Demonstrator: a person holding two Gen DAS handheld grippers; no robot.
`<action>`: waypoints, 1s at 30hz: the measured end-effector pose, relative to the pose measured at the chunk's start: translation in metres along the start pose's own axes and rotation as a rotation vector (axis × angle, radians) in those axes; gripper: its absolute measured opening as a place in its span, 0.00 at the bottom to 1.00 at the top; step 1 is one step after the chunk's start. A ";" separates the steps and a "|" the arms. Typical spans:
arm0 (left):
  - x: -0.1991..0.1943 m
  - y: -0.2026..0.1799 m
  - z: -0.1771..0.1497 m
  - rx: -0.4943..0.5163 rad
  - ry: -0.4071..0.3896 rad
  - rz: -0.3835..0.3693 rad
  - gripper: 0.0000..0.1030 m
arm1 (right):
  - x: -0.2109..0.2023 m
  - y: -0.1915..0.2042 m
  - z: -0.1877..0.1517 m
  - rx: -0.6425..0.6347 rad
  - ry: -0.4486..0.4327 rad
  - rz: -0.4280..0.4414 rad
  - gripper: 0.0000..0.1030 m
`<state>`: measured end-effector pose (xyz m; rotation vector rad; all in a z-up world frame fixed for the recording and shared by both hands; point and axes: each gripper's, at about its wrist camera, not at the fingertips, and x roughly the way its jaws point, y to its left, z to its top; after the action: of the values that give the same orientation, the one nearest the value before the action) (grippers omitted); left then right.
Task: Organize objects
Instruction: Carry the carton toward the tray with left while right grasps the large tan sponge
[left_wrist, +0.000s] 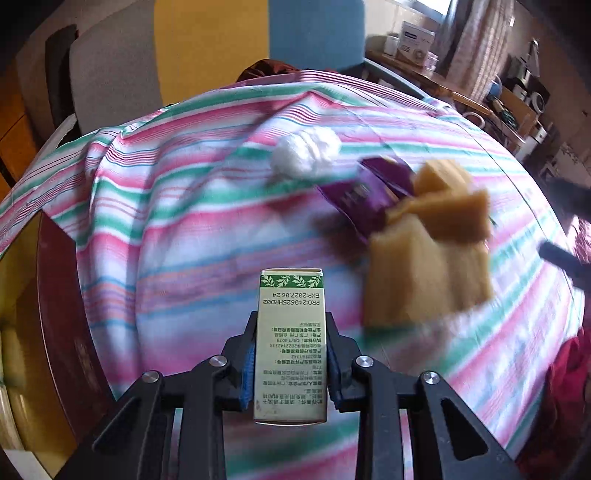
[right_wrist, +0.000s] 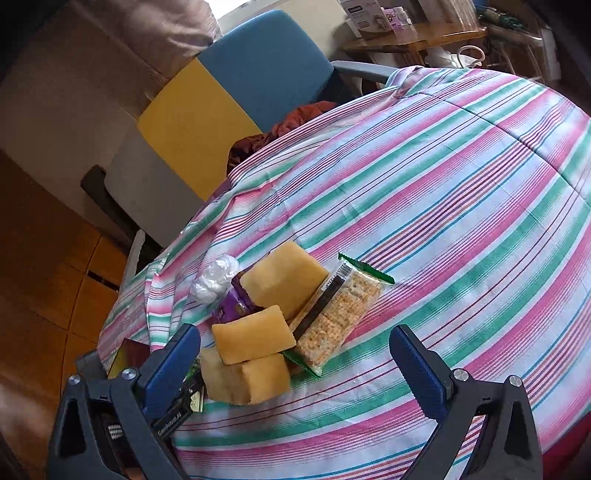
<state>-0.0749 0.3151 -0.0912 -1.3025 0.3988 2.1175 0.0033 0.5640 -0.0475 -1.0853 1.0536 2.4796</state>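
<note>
While the left tool (left_wrist: 291, 365) grips a small green-and-white carton (left_wrist: 290, 339) between its blue pads, the step in hand looks like the carry: one item is picked and wants a resting place. The carton stands lengthwise along the fingers, its leaf-printed end pointing away, clamped at both narrow sides. Just beyond and to the right of it, blurred, lie yellow sponge-like blocks (left_wrist: 424, 269), then a purple packet (left_wrist: 354, 195), and farther off a white crumpled wad (left_wrist: 306, 153), all on the striped tabletop (left_wrist: 184, 236).

The right tool (right_wrist: 295, 354) stands wide apart and holds nothing; the same yellow blocks (right_wrist: 251, 354) sit just ahead between its fingers, with a cracker pack (right_wrist: 336, 317) beside them.

Next, I judge, the carton must be set down with its group, then the right tool can close on a block.
</note>
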 end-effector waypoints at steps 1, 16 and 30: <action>-0.005 -0.005 -0.008 0.017 -0.008 -0.002 0.29 | 0.001 0.001 -0.001 -0.009 0.008 -0.005 1.00; -0.043 -0.024 -0.097 0.208 -0.135 -0.055 0.29 | 0.015 0.027 -0.013 -0.161 0.071 -0.018 1.00; -0.054 -0.016 -0.115 0.200 -0.152 -0.096 0.29 | 0.072 0.075 -0.046 -0.257 0.212 -0.070 1.00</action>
<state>0.0325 0.2466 -0.0968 -1.0202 0.4608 2.0236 -0.0568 0.4734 -0.0808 -1.4613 0.7447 2.5363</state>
